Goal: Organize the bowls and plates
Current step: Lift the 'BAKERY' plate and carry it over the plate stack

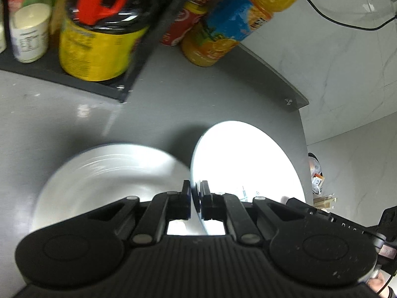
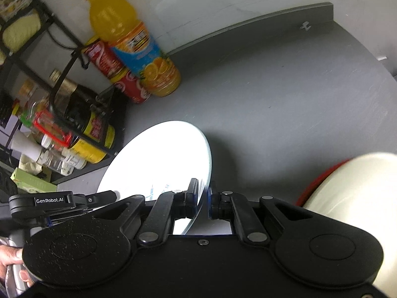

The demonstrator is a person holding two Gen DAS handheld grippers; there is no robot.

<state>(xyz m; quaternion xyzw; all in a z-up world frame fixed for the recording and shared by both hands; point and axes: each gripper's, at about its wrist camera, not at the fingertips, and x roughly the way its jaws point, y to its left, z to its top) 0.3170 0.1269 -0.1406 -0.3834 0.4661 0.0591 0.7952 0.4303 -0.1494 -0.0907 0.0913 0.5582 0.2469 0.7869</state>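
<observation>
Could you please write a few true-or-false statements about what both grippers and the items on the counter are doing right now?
1. Both grippers are clamped on the same white plate. True: the left gripper and right gripper pinch opposite edges.
2. The orange juice bottle lies on its side. False: it stands upright by the wall.
3. A second white plate rests on the grey counter. True.
4. The red soda cans stand to the right of the juice bottle. False: they stand to its left, beside the black rack.
</observation>
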